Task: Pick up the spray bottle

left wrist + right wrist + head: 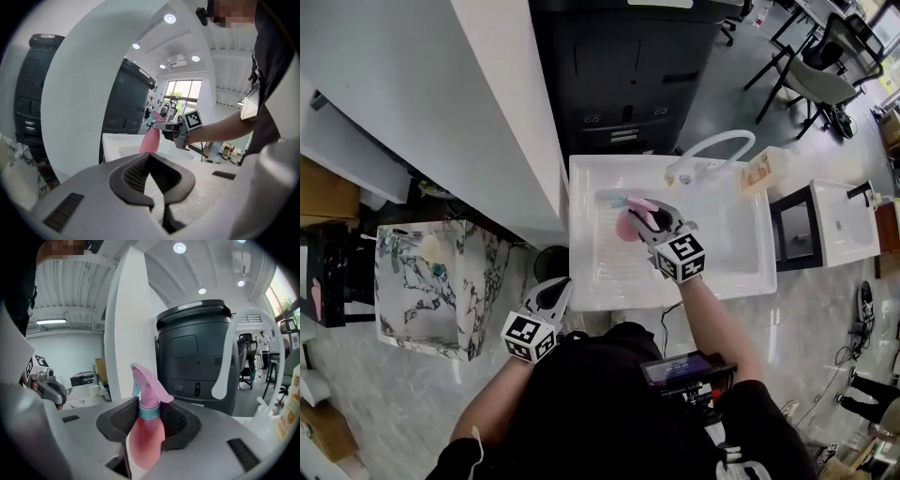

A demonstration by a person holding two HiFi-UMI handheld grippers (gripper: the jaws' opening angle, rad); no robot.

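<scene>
- Right claw [645, 217] grips a pink spray bottle [146, 439] by its neck, above the white sink [741, 258].
- Left claw [553, 295], closed and empty, is at the sink's 7 o'clock.

The head view looks steeply down from above the person onto the white sink [741, 267]. The left claw's [557, 291] camera sits low at the near left and faces far and right, toward the right claw [165, 127]. The right claw's camera faces far, close behind the spray bottle [146, 437], toward the black machine [197, 352]. All three views share the bottle and the machine.
</scene>
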